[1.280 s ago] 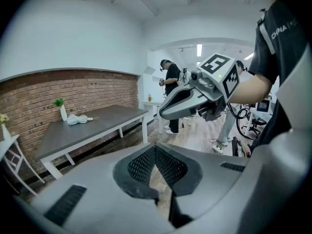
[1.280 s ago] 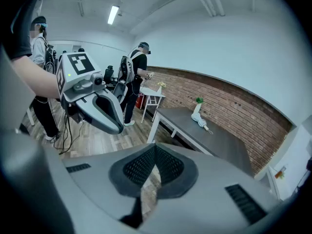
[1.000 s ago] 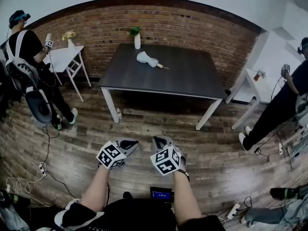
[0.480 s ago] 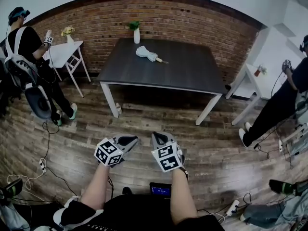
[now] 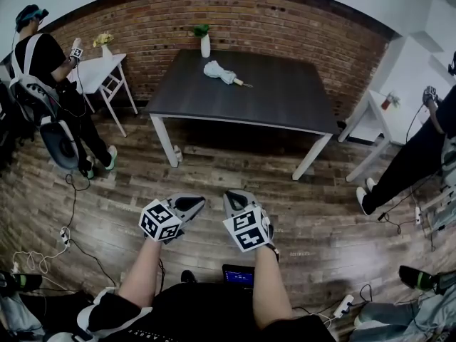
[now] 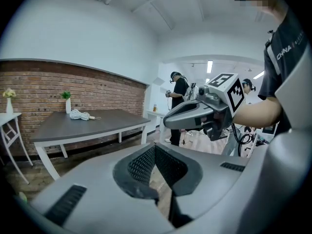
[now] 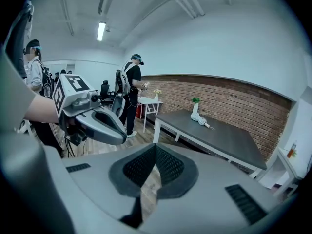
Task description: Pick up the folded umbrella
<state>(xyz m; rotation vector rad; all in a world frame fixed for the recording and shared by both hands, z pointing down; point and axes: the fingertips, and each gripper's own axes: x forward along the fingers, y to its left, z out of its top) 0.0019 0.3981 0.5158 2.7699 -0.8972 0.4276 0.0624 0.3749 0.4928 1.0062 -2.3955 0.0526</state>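
Both tools are empty, the right gripper with its jaws pressed together and the left gripper seemingly likewise, held side by side on bent forearms, well apart from the folded umbrella lying on the dark table

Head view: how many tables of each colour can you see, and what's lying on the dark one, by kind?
Dark table: 1
White side tables: 2, left and right
Folded umbrella: 1
White vase with plant: 1
Total: 5
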